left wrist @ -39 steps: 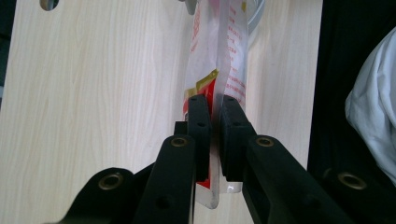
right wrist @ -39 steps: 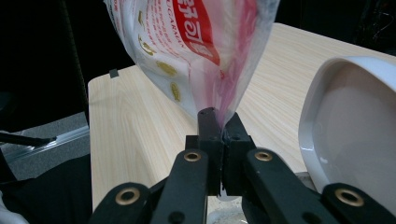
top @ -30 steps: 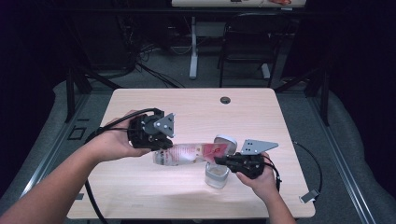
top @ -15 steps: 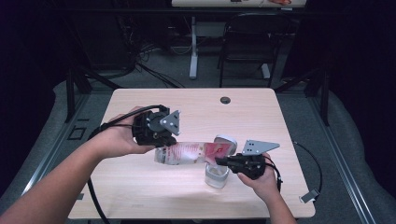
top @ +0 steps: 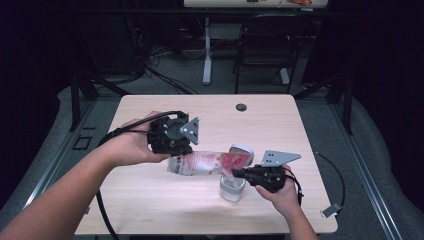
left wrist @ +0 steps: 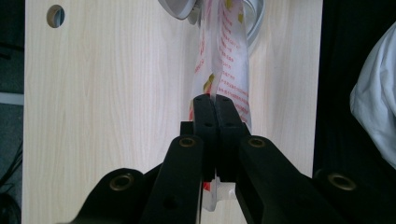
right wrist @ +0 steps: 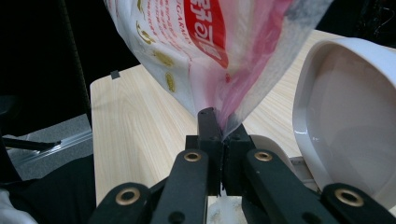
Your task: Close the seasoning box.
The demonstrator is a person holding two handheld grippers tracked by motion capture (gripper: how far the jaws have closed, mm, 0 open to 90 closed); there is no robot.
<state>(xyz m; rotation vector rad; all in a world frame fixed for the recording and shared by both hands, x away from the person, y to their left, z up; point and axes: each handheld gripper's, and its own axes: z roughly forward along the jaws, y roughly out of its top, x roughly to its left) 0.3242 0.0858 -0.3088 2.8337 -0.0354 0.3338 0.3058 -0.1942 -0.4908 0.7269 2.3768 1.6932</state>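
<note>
A clear plastic bag point(top: 202, 163) with red print hangs stretched between both grippers above the table point(top: 150, 210). My left gripper point(top: 176, 158) points down and is shut on the bag's left end; in the left gripper view the jaws point(left wrist: 215, 100) pinch the film point(left wrist: 224, 56). My right gripper point(top: 235, 173) is shut on the bag's lower right corner, and its jaws point(right wrist: 219, 119) clamp the pink-tinted corner point(right wrist: 205, 42). A small clear jar point(top: 231, 189) stands just under that corner. Its white hinged lid point(top: 242, 151) point(right wrist: 345, 116) stands open behind the bag.
A dark round grommet hole point(top: 241, 107) sits near the table's far edge. Black cables trail from both grippers off the left and right sides. A chair and desk legs stand on the floor beyond the table.
My left gripper has shifted slightly to the right, and the bag's left end has come with it. The right gripper and the jar have stayed put.
</note>
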